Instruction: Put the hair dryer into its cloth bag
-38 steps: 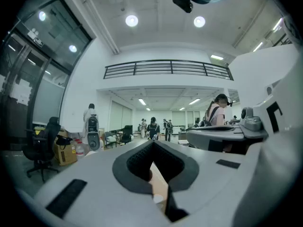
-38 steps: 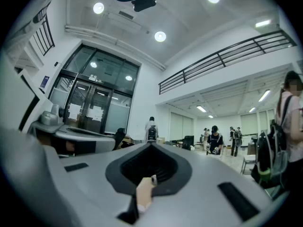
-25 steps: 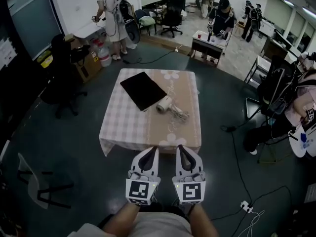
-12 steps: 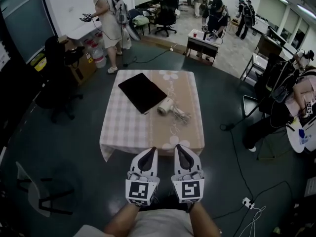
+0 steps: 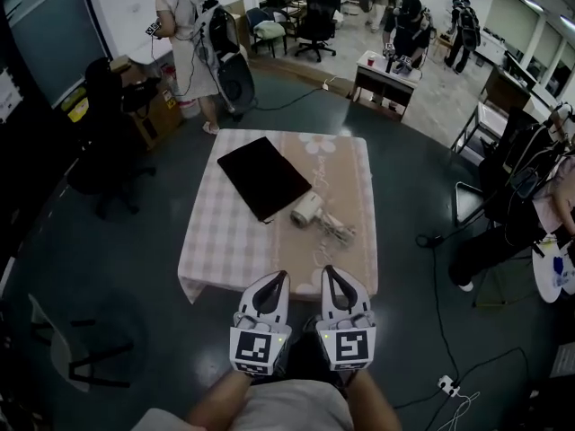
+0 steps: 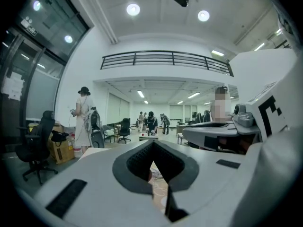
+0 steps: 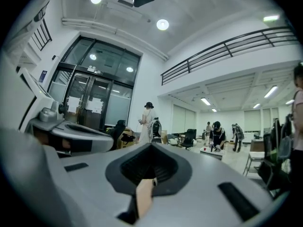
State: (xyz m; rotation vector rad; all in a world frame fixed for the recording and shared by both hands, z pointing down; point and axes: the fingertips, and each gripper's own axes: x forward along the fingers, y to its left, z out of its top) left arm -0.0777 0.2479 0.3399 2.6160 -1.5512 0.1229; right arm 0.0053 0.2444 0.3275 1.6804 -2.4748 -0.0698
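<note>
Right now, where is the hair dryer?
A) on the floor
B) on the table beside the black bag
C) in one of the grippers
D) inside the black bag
B: the hair dryer lies on the table next to the flat black bag.

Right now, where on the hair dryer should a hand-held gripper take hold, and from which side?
Probably its white body, approached from the near edge of the table. The hair dryer lies flat, its cord bunched on its right and the black cloth bag close on its far left, so the near side looks free.
</note>
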